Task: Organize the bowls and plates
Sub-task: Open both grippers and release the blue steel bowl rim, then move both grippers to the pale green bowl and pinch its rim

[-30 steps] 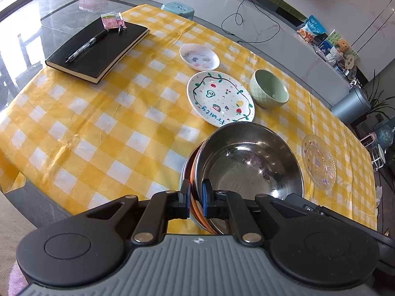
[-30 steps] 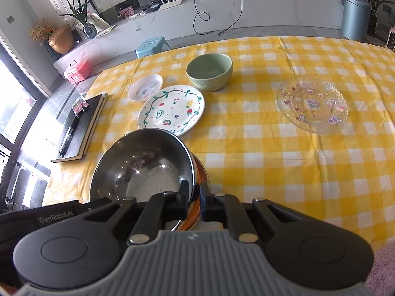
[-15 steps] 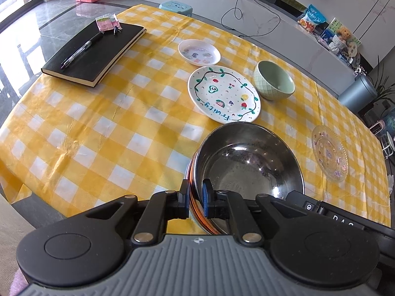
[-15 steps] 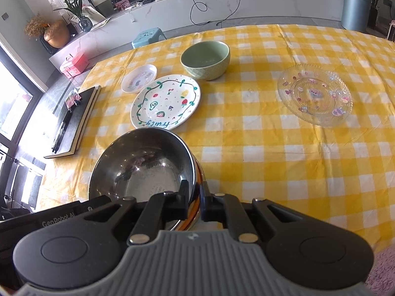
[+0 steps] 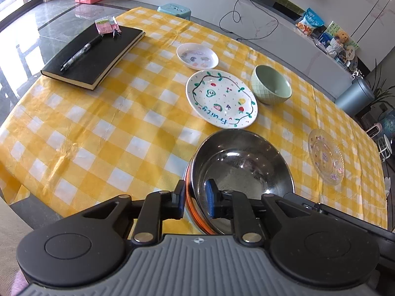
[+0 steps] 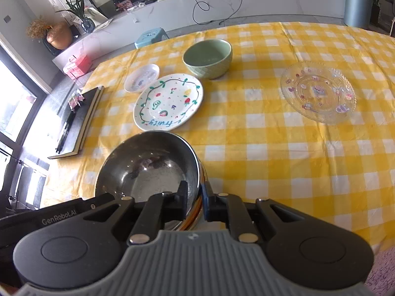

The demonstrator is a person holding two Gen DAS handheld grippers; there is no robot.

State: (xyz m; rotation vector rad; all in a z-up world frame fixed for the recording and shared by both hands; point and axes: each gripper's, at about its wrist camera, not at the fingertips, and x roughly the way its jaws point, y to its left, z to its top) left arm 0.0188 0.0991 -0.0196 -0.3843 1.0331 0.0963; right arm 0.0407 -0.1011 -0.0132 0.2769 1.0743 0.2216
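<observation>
Painted plate [image 6: 168,102]: you can read "Fruity" in blue letters near its front rim, in both wrist views [image 5: 221,101].
Black housing [image 6: 59,218]: you can read "GenRobot.AI" in pale letters on the black body at the lower left of your right wrist view.
Snack packets on the far shelf: their print is too small for you to read.

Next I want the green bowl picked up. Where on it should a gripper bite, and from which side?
Take the green bowl by its rim, one finger inside and one outside, as both grippers now pinch the steel bowl. It sits upright and open. Come at the right-hand rim, probably with the right gripper: the fruit plate lies close on its left.
</observation>
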